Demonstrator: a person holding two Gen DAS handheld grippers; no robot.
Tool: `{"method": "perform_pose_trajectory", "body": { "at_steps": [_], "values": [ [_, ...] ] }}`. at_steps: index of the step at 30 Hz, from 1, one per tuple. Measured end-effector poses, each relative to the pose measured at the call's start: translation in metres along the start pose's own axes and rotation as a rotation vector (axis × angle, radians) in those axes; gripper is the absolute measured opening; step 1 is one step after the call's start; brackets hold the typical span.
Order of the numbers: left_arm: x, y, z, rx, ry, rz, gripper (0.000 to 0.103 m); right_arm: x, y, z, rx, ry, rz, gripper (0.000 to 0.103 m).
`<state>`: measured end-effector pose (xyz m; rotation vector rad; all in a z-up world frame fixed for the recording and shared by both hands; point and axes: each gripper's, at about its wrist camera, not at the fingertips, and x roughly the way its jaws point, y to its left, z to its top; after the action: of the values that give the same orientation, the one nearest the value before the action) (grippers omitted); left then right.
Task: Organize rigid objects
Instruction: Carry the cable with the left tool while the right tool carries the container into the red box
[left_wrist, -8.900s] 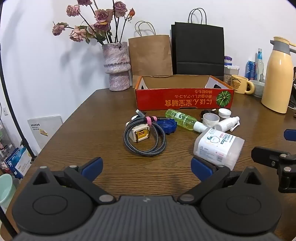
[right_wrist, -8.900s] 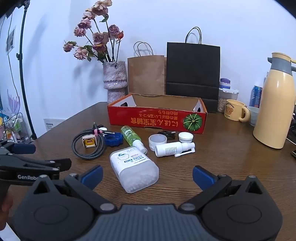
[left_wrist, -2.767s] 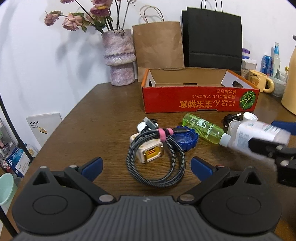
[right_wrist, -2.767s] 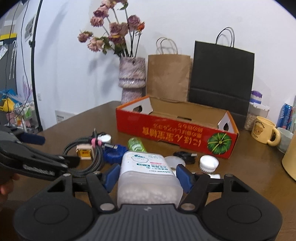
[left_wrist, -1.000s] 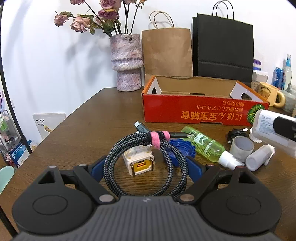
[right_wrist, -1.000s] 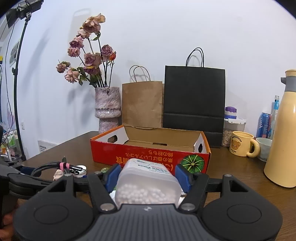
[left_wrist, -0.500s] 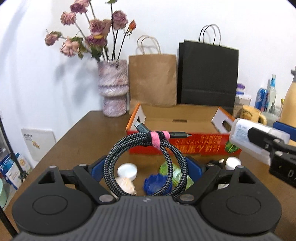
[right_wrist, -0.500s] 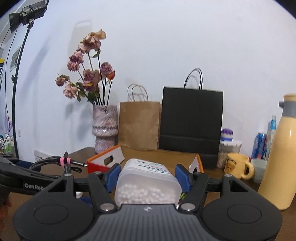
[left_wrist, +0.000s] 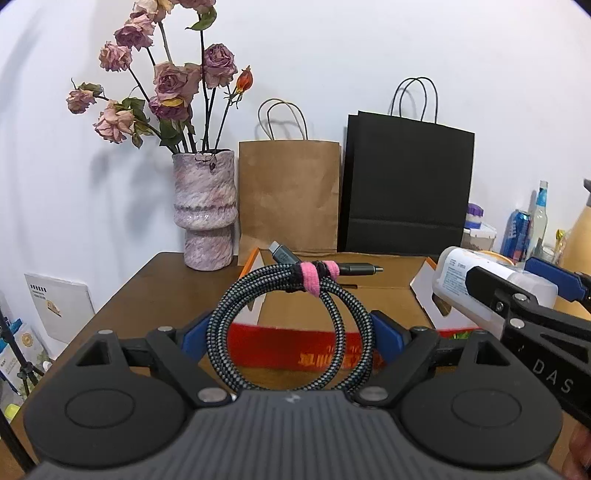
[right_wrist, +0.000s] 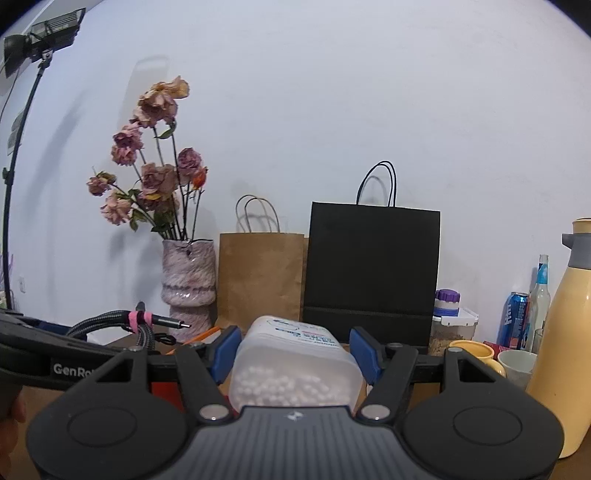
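Coiled cable (left_wrist: 291, 325) sits clamped in the left gripper (left_wrist: 291, 338), raised above the red box (left_wrist: 369, 291) near the tabletop's rear edge. Right gripper (right_wrist: 295, 350) clamps the pellet container (right_wrist: 293, 365) alongside.

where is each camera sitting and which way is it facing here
Left wrist: sits on the left gripper, looking forward over the coiled cable it clamps, toward the red box; the right gripper shows at right.
Right wrist: sits on the right gripper, looking almost level past its clear container at the wall; the left gripper's finger crosses at left.
Shared: vase, brown bag, black bag.
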<state>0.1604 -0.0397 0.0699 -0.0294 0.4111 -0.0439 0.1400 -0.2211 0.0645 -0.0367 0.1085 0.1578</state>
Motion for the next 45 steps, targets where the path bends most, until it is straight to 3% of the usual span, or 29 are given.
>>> {"method": "perform_pose_trajectory", "body": {
  "at_steps": [11,26,45],
  "values": [
    [0.047,0.001,0.021,-0.051,0.011,0.015,0.088,0.055,-0.007,0.006,-0.001,-0.007,-0.004,0.064],
    [0.124,-0.008,0.042,-0.048,0.043,0.036,0.088,0.135,-0.024,0.005,0.009,0.029,-0.018,0.064],
    [0.197,-0.009,0.042,-0.014,0.116,0.083,0.088,0.205,-0.04,-0.017,0.006,0.173,-0.04,0.064]
  ]
}}
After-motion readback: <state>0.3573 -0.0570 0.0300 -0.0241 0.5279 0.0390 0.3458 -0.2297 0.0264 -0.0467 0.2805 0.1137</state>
